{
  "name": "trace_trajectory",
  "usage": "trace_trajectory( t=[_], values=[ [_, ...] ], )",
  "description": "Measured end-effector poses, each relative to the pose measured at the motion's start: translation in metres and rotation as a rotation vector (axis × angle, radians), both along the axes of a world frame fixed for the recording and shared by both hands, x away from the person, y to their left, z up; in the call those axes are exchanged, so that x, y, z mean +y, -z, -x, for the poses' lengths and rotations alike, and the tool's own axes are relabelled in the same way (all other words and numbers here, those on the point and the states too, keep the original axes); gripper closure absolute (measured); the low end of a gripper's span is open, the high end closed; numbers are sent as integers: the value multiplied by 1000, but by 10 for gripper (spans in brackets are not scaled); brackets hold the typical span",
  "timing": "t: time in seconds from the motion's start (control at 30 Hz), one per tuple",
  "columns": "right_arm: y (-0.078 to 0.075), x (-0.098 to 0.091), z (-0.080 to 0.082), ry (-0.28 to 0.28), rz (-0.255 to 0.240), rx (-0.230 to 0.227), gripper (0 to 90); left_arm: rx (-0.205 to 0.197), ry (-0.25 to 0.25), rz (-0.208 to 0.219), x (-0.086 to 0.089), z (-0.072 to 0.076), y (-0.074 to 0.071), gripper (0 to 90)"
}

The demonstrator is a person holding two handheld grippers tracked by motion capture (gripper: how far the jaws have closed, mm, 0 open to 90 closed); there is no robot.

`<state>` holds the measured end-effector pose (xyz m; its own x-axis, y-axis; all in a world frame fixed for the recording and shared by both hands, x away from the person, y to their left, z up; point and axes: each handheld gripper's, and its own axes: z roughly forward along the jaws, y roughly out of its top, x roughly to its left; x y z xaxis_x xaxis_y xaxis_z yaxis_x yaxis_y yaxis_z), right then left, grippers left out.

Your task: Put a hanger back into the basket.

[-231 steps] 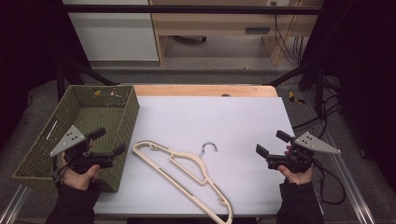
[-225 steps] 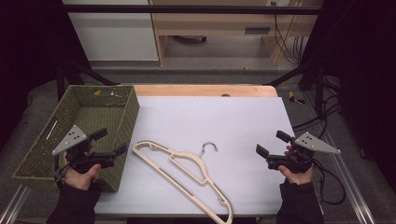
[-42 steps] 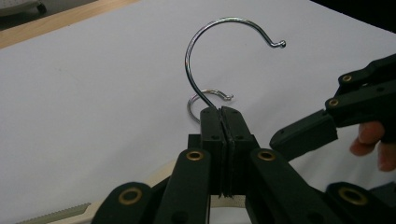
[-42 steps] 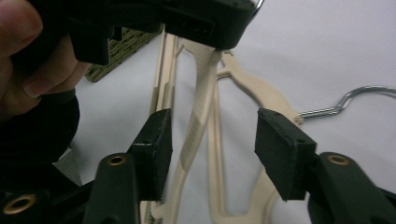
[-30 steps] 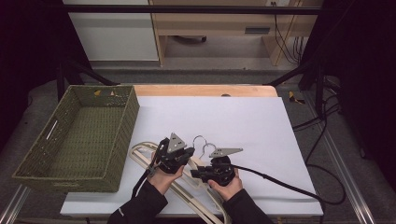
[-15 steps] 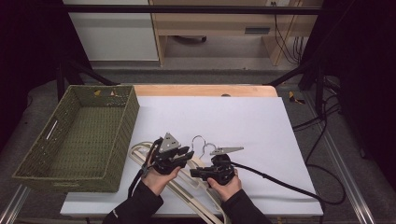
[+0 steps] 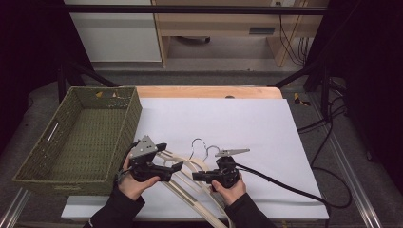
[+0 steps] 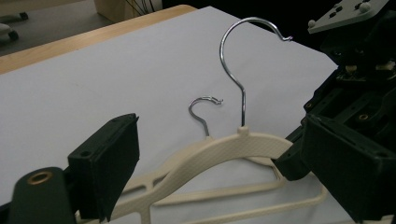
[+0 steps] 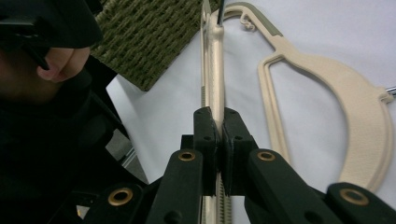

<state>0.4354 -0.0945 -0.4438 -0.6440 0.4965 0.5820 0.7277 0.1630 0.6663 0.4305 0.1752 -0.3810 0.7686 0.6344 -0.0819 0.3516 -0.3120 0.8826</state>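
Right gripper view has my right gripper (image 9: 218,140) clamped on the upper hanger (image 9: 214,60), one of two cream hangers. My left gripper (image 8: 210,186), jaws just spread apart, holds nothing. Beyond, the second hanger (image 9: 336,93) lies flat on the white surface (image 7: 247,118), one woven basket (image 7: 76,137) alongside.

A green woven basket (image 7: 81,137) sits at the left edge of a white table (image 7: 247,123). A strip of wood (image 7: 209,91) runs along the table's far edge. Beyond stand a pale cabinet (image 7: 114,33) and black cables (image 7: 332,123).
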Motion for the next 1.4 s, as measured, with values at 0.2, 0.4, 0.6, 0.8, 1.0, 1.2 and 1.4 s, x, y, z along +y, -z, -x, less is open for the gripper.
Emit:
trace_trajectory(
  t=[0.2,0.4,0.6,0.8,1.0,1.2,1.4],
  values=[
    [-14,-8,1,-16,-20,-39,868,-12,17,-2,13,0,-6,89],
    [-32,-19,-1,-107,7,-139,868,-1,59,-20,14,-1,-8,86],
    [-43,-29,-6,-172,18,-184,868,-3,114,-67,7,-2,-8,92],
    [-51,-36,-6,-250,41,-236,868,-8,167,-120,-6,-6,-8,179],
    [-51,-35,-1,-311,75,-254,868,-1,236,-166,-24,-4,-2,277],
    [-49,-29,1,-344,89,-263,868,13,261,-181,-26,-3,3,478],
    [-48,-29,0,-343,100,-270,868,40,285,-183,-24,-3,2,649]
  ],
)
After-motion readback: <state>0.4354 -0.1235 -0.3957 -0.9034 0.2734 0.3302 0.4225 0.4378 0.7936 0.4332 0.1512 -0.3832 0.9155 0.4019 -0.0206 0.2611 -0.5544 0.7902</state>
